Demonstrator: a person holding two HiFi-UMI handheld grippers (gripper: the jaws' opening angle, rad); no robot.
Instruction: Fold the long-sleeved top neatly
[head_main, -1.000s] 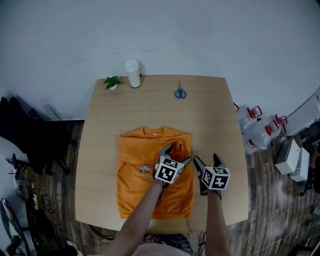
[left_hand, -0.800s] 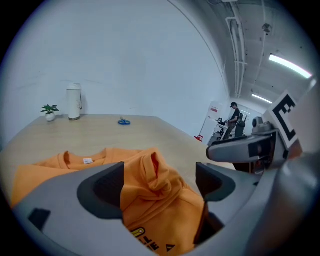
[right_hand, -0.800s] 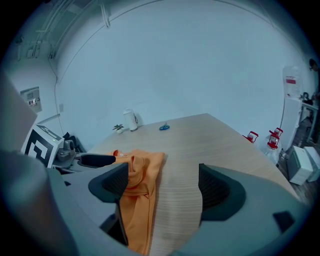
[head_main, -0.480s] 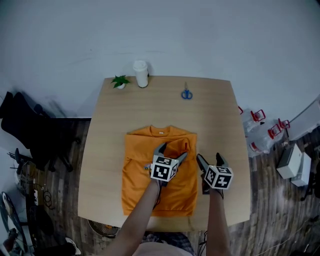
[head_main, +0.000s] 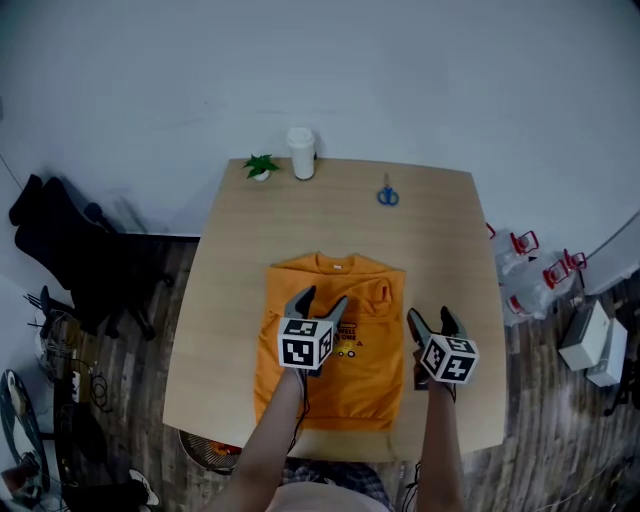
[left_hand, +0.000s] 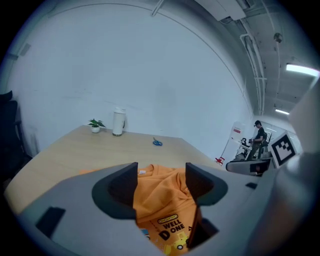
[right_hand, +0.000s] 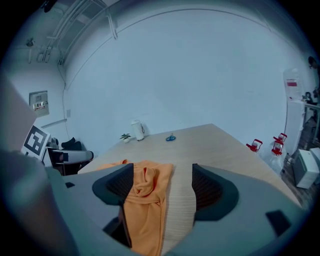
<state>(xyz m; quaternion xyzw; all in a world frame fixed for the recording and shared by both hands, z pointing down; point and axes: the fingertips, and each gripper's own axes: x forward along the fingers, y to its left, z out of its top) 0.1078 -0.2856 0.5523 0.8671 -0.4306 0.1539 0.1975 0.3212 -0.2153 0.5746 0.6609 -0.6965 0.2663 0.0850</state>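
Wooden counter (head_main: 240, 260) carries the orange top (head_main: 375, 370) flat on its near half, right sleeve folded in. Left claw (head_main: 318, 298) has swung from that sleeve to mid-chest; right claw (head_main: 430, 314) hovers beside the top's right edge. Both claws are spread and empty, and have just been narrowing. Left sleeve is probably next.

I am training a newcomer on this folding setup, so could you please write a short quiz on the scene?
1. True or false: the left tool grips the top.
2. In the head view, what lies on the table to the right of the cup? A scissors; B pen; C tape.
3. Fill in: in the head view, the plant stands to the cup's ___.
Key: 1 false: its jaws, having just closed somewhat, stand apart above the top and press on nothing. 2 A. 3 left.
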